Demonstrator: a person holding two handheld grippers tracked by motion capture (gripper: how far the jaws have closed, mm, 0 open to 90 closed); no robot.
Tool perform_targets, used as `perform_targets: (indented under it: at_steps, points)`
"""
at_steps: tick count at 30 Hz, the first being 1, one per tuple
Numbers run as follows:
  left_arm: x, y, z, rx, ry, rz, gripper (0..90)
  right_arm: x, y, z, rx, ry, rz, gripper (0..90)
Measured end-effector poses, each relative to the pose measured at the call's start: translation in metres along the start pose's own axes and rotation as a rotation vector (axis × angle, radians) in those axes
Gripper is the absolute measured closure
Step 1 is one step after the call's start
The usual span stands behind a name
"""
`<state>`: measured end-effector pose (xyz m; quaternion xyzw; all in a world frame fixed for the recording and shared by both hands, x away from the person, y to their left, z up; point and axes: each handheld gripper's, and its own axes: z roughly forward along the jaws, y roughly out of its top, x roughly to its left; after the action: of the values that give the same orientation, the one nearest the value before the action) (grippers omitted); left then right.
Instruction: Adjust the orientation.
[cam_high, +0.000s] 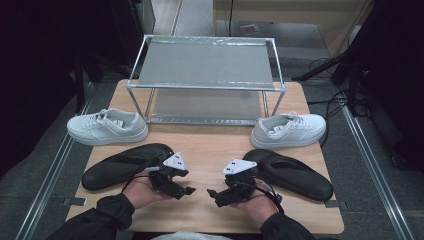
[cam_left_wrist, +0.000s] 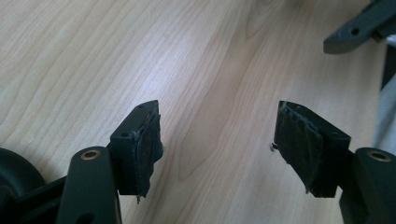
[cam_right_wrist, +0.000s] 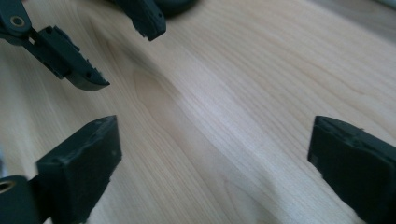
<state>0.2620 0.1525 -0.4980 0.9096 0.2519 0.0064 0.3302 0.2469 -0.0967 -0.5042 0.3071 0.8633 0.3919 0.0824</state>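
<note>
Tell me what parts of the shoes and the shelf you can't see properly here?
- Left black shoe, high view: its near end is covered by the left gripper.
- Right black shoe, high view: its inner end is behind the right gripper.
- Metal rack, high view: its lower shelf is half hidden under the top one.

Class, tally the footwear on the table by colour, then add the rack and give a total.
White sneakers: 2
Black slippers: 2
Metal rack: 1
Total: 5
</note>
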Motion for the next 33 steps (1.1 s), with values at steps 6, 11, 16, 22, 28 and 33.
perform_targets:
  at_steps: [6,11,16,22,28,33]
  points:
    - [0.005,0.003,-0.005,0.003,-0.052,-0.040,33.3,-0.006,0.003,-0.015,-0.034,-0.018,-0.004,22.5]
    - [0.006,0.004,-0.011,-0.022,-0.048,-0.052,36.7,-0.007,0.005,-0.021,-0.039,-0.022,-0.013,32.8]
    - [0.008,0.002,-0.015,-0.036,-0.048,-0.072,37.5,-0.005,0.009,-0.025,-0.068,0.015,-0.003,40.9]
    - [0.009,-0.002,-0.020,-0.034,-0.025,-0.048,37.7,-0.003,0.010,-0.030,-0.087,0.067,0.006,47.8]
    - [0.009,-0.004,-0.024,-0.049,-0.013,-0.034,36.3,-0.002,0.012,-0.034,-0.093,0.094,0.023,46.6]
    - [0.013,-0.005,-0.030,-0.062,-0.005,-0.051,34.8,-0.006,0.015,-0.034,-0.082,0.113,-0.003,42.7]
